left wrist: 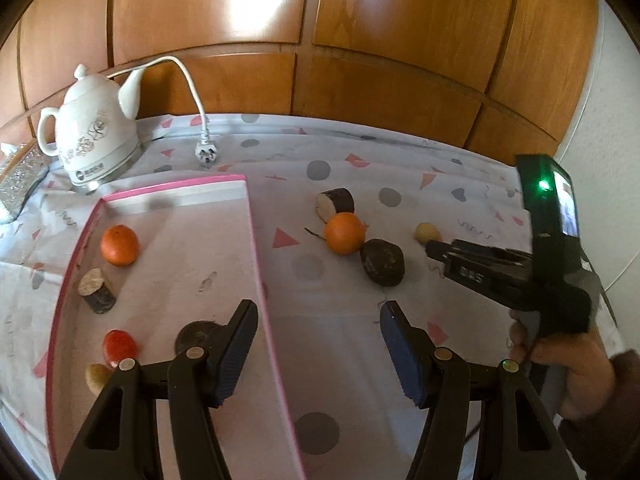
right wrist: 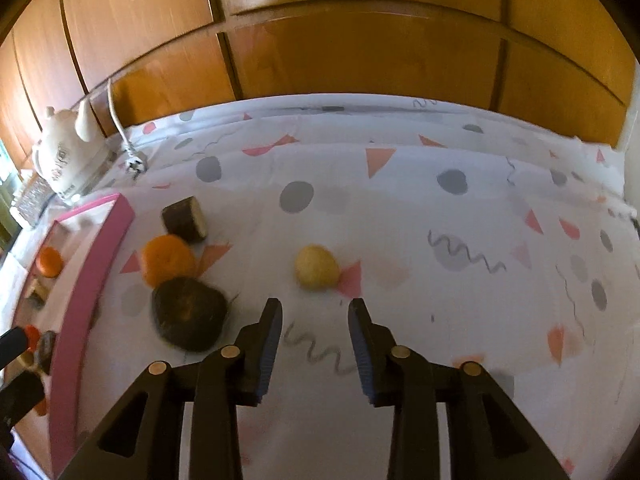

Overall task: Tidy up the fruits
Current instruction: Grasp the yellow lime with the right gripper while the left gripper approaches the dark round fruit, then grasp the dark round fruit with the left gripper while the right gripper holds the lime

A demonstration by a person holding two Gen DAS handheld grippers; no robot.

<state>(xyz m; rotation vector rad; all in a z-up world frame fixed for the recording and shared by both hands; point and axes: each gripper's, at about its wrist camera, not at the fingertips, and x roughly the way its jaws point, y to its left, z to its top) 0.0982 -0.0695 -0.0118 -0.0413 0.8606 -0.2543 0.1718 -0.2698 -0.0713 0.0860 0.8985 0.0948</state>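
A pink-rimmed box (left wrist: 252, 236) lies at the left and holds an orange (left wrist: 119, 245), a cut dark piece (left wrist: 97, 290), a red fruit (left wrist: 119, 345), a small yellow fruit (left wrist: 96, 376) and a dark round fruit (left wrist: 196, 334). On the cloth lie an orange (left wrist: 344, 233), a cut dark piece (left wrist: 335, 204), a dark lump (left wrist: 382, 261) and a small yellow fruit (right wrist: 317, 267). My left gripper (left wrist: 318, 354) is open and empty over the box's right wall. My right gripper (right wrist: 315, 354) is open and empty, just short of the yellow fruit.
A white kettle (left wrist: 94, 138) with its cord and plug (left wrist: 206, 155) stands at the back left, next to a glittery box (left wrist: 20, 178). Wooden panels (left wrist: 360, 60) back the table. The patterned cloth (right wrist: 460, 220) stretches right.
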